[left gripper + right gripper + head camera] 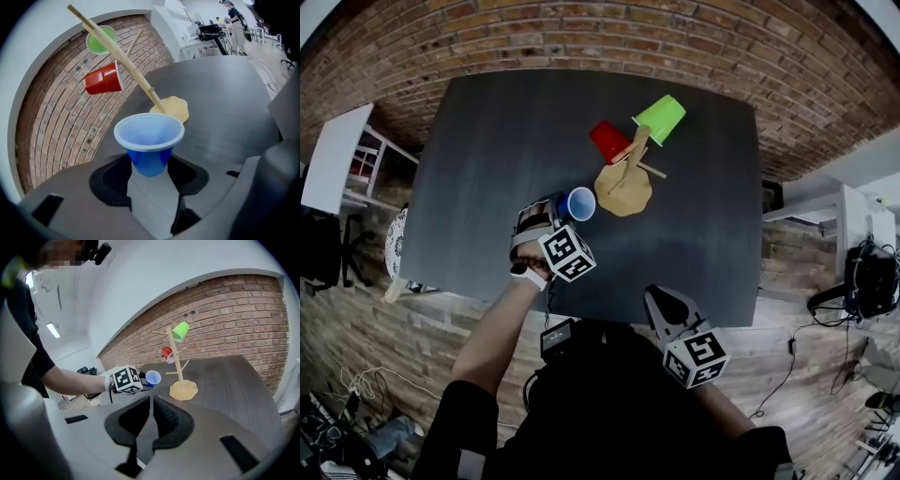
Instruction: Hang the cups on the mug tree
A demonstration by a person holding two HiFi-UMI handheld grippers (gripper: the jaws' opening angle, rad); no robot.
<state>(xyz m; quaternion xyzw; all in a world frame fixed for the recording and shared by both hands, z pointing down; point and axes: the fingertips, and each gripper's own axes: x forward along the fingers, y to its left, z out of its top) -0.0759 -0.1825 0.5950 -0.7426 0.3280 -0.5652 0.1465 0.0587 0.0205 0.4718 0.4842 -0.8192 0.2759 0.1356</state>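
Cup [149,140] — blue — sits base-first, clamped between jaws of the left gripper [149,165].

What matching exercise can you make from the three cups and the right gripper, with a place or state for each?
Things:
1. green cup
2. red cup
3. blue cup
4. right gripper

Places or states:
A. jaws together, nothing between them
B. hung lower on the mug tree
C. held in the left gripper
D. hung at the tree's top

Pairs: 1-D, 2-B, 3-C, 4-A
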